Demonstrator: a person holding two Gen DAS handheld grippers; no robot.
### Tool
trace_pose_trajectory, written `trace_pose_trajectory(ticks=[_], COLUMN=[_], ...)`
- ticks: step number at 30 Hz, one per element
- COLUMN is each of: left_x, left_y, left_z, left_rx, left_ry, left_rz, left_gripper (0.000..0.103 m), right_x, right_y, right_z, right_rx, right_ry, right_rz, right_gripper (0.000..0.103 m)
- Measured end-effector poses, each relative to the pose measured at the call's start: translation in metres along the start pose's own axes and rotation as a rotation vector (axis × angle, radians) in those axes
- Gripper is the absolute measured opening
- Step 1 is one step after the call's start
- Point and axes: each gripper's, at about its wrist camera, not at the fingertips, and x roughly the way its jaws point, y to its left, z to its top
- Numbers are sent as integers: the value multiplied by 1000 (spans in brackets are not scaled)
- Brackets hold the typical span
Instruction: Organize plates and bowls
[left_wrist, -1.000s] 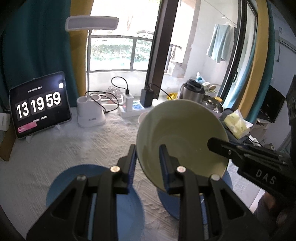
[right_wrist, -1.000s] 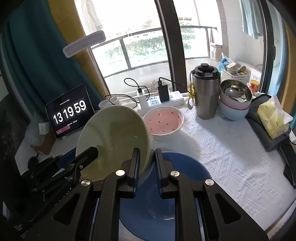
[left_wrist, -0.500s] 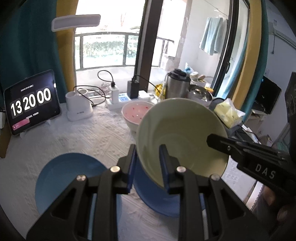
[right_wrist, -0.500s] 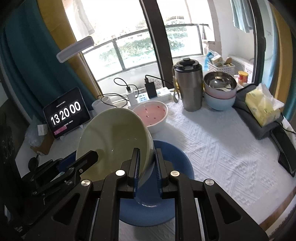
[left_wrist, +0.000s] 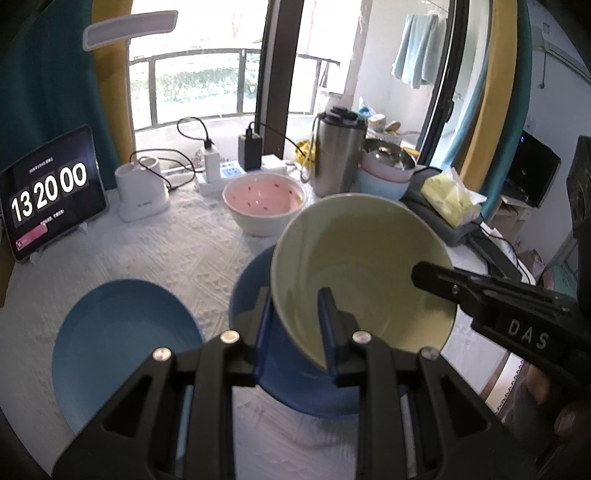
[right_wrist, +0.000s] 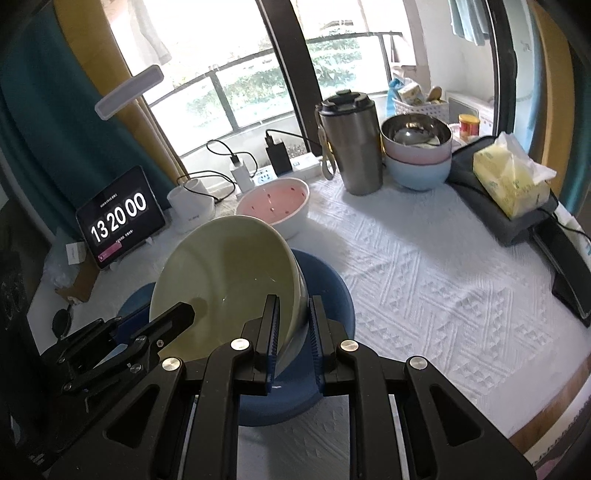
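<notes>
A pale green bowl (left_wrist: 362, 269) (right_wrist: 225, 280) is held tilted in the air above a blue plate (left_wrist: 258, 280) (right_wrist: 328, 291). My left gripper (left_wrist: 295, 332) is shut on its left rim. My right gripper (right_wrist: 291, 332) is shut on its right rim; its finger also shows in the left wrist view (left_wrist: 480, 291). A second blue plate (left_wrist: 122, 339) lies on the table to the left. A pink bowl (left_wrist: 264, 203) (right_wrist: 277, 206) with red specks stands behind the plates.
At the back stand a steel flask (right_wrist: 351, 144), stacked bowls (right_wrist: 417, 151), a power strip with chargers (left_wrist: 236, 166), a lamp base (left_wrist: 142, 192) and a tablet clock (left_wrist: 48, 192). A tissue pack (right_wrist: 513, 181) on a dark bag lies right. The table's front edge (right_wrist: 546, 417) is near.
Both grippers have risen and pulled back with the green bowl, so more of the table shows. The clock changed from 13 19 59 to 13 20 00.
</notes>
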Motion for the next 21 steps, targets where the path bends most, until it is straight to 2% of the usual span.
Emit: trace_pose_trajectory(ticks=[21], left_x=[32], left_y=[-3], left_z=[-17], left_rx=[24], left_ry=[114], left_rz=[25], left_gripper=[25], right_x=[35], right_y=[-17], right_z=[-12], right_rx=[31], right_ry=[101], right_rz=[-13], right_gripper=[17])
